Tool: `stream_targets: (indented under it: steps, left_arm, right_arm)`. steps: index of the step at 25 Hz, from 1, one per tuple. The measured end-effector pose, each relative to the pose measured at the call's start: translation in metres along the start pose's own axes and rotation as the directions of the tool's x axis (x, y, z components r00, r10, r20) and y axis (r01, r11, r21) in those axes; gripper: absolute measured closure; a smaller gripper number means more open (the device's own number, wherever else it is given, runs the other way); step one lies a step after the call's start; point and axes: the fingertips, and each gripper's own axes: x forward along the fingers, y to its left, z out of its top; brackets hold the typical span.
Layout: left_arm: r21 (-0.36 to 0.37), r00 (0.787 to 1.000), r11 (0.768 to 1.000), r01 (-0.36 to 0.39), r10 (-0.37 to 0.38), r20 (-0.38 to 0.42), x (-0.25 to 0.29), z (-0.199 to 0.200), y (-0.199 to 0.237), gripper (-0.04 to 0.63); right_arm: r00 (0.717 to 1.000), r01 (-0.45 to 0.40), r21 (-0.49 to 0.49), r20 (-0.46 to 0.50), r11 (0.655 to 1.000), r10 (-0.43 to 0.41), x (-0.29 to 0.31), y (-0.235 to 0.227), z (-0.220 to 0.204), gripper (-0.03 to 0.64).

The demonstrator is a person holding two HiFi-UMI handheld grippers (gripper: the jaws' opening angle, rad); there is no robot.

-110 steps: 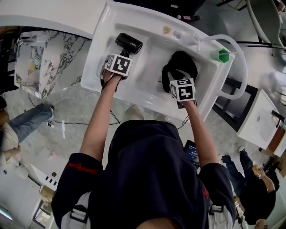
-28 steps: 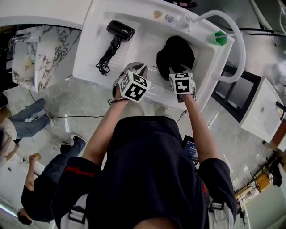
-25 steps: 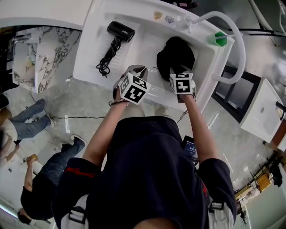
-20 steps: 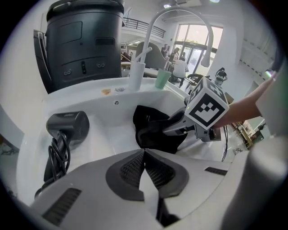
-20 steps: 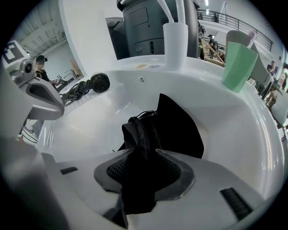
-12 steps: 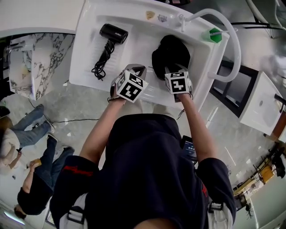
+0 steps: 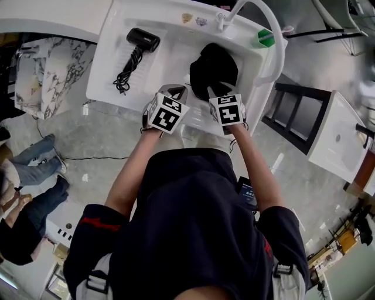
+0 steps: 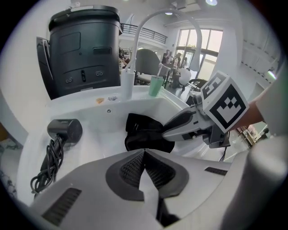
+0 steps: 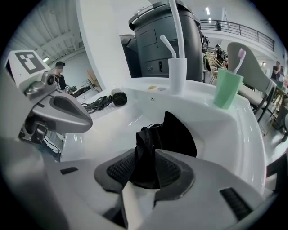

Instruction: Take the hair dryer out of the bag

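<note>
The black hair dryer (image 7: 143,40) lies on the white counter left of the basin, its cord (image 7: 124,73) coiled toward the near edge; it also shows as the hair dryer (image 8: 65,130) and the hair dryer (image 9: 119,97). The black bag (image 7: 214,65) sits crumpled in the basin. My right gripper (image 7: 215,92) is shut on a fold of the bag (image 9: 177,132), the cloth pinched between its pads (image 9: 168,170). Just left of the bag, my left gripper (image 7: 177,91) is shut and empty, well away from the dryer. In its own view the left gripper (image 8: 144,155) points at the bag (image 8: 144,134).
A curved white faucet (image 7: 261,14), a green cup (image 7: 266,38) and a white cup (image 9: 177,69) stand at the back of the sink (image 7: 176,35). A dark machine (image 8: 85,45) rises behind. People (image 7: 26,193) stand on the floor at left; a dark chair (image 7: 296,111) at right.
The left gripper has left the hair dryer on the counter and come over beside the right gripper at the basin. The right gripper has kept its hold and lifted the bag's fold slightly.
</note>
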Motion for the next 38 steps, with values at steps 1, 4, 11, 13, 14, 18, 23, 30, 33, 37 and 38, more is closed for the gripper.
stream_targets:
  steps: [1, 4, 11, 13, 14, 18, 23, 30, 33, 37, 38]
  left_arm:
    - [-0.006, 1.0, 1.0, -0.016, 0.016, 0.012, -0.005, 0.0, -0.003, 0.58]
    - [-0.035, 0.996, 0.997, -0.065, 0.067, 0.06, -0.016, 0.004, -0.008, 0.581]
    - [-0.111, 0.977, 0.984, -0.136, 0.151, 0.148, -0.052, 0.003, -0.021, 0.58]
    - [-0.15, 0.968, 0.979, -0.139, 0.167, 0.188, -0.06, 0.006, -0.022, 0.58]
    - [-0.17, 0.964, 0.976, -0.134, 0.168, 0.204, -0.064, 0.008, -0.023, 0.58]
    - [-0.206, 0.956, 0.973, -0.099, 0.151, 0.252, -0.076, 0.009, -0.033, 0.58]
    - [-0.196, 0.937, 0.976, -0.092, 0.151, 0.314, -0.092, 0.013, -0.032, 0.58]
    - [-0.185, 0.903, 0.98, -0.077, 0.147, 0.404, -0.125, 0.017, -0.031, 0.58]
    - [-0.165, 0.894, 0.983, -0.079, 0.143, 0.424, -0.143, 0.008, -0.03, 0.58]
    - [-0.167, 0.873, 0.982, -0.082, 0.152, 0.463, -0.17, -0.005, -0.022, 0.58]
    - [-0.17, 0.864, 0.982, -0.088, 0.16, 0.478, -0.178, -0.006, -0.021, 0.58]
  right_arm:
    - [1.0, -0.008, -0.011, 0.007, 1.0, 0.008, -0.006, 0.001, 0.0, 0.465]
    - [0.999, -0.027, -0.051, 0.044, 0.998, 0.029, -0.021, -0.002, 0.008, 0.465]
    - [0.991, -0.027, -0.13, 0.124, 0.991, 0.043, -0.063, -0.001, 0.014, 0.476]
    - [0.987, -0.046, -0.135, 0.146, 0.99, 0.066, -0.072, 0.002, 0.018, 0.49]
    - [0.984, -0.055, -0.131, 0.159, 0.99, 0.076, -0.076, 0.003, 0.02, 0.498]
    - [0.97, -0.059, -0.103, 0.229, 0.993, 0.082, -0.093, 0.007, 0.029, 0.538]
    - [0.957, -0.068, -0.137, 0.271, 0.988, 0.104, -0.105, 0.025, 0.041, 0.551]
    - [0.93, -0.053, -0.114, 0.357, 0.992, 0.09, -0.133, 0.053, 0.052, 0.574]
    - [0.917, -0.014, -0.135, 0.392, 0.991, 0.067, -0.145, 0.069, 0.056, 0.581]
    - [0.896, 0.014, -0.142, 0.442, 0.99, 0.051, -0.164, 0.091, 0.06, 0.583]
    - [0.89, 0.015, -0.141, 0.454, 0.99, 0.051, -0.17, 0.096, 0.06, 0.583]
